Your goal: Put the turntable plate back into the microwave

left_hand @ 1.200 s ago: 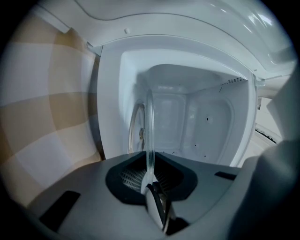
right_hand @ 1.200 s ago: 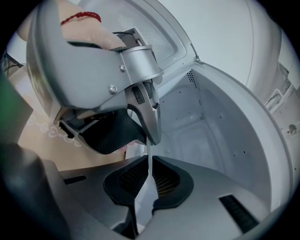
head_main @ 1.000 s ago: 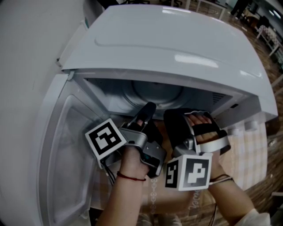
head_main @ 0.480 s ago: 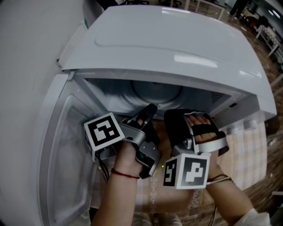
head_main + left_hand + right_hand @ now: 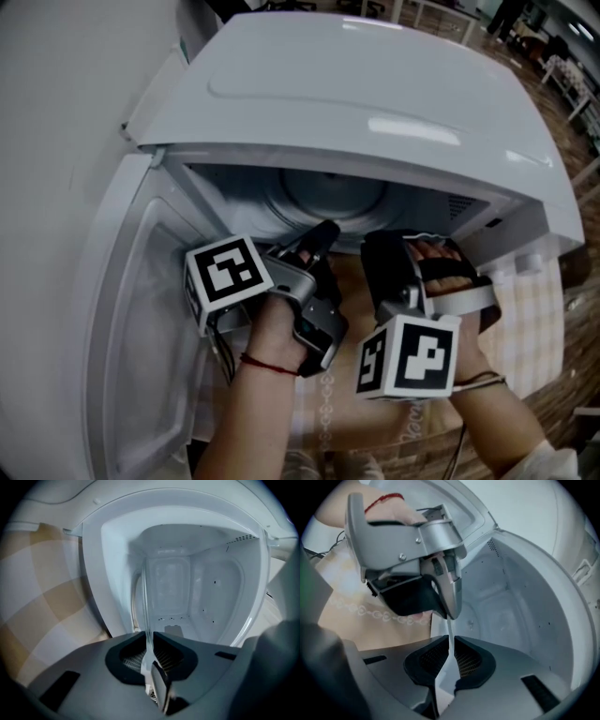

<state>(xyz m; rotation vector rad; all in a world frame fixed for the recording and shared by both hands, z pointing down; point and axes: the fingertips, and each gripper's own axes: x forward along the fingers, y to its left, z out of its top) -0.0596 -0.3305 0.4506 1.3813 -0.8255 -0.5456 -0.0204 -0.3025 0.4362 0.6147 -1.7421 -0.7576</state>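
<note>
- The clear glass turntable plate (image 5: 146, 611) is seen edge-on as a thin pale line. It runs from the jaws into the open mouth of the oven and is held by its near rim. Whether its far edge rests on the floor I cannot tell.
- The left gripper (image 5: 150, 645) has its ribbed pads pinched narrowly on that rim.
- The right gripper (image 5: 451, 645) grips the same rim just beside the left. Its jaws are closing the last little way, with the glass between the pads.
- Two grips side by side likely keep the wide, slippery disc from tipping as it goes in.
- The white microwave (image 5: 375, 94) has a bare cavity (image 5: 187, 588), so the plate probably has to settle level at its centre.
- Its door (image 5: 131, 328) stands swung wide to the left, leaving both hands room.
- A beige checked cloth (image 5: 534, 319) lies beneath.
</note>
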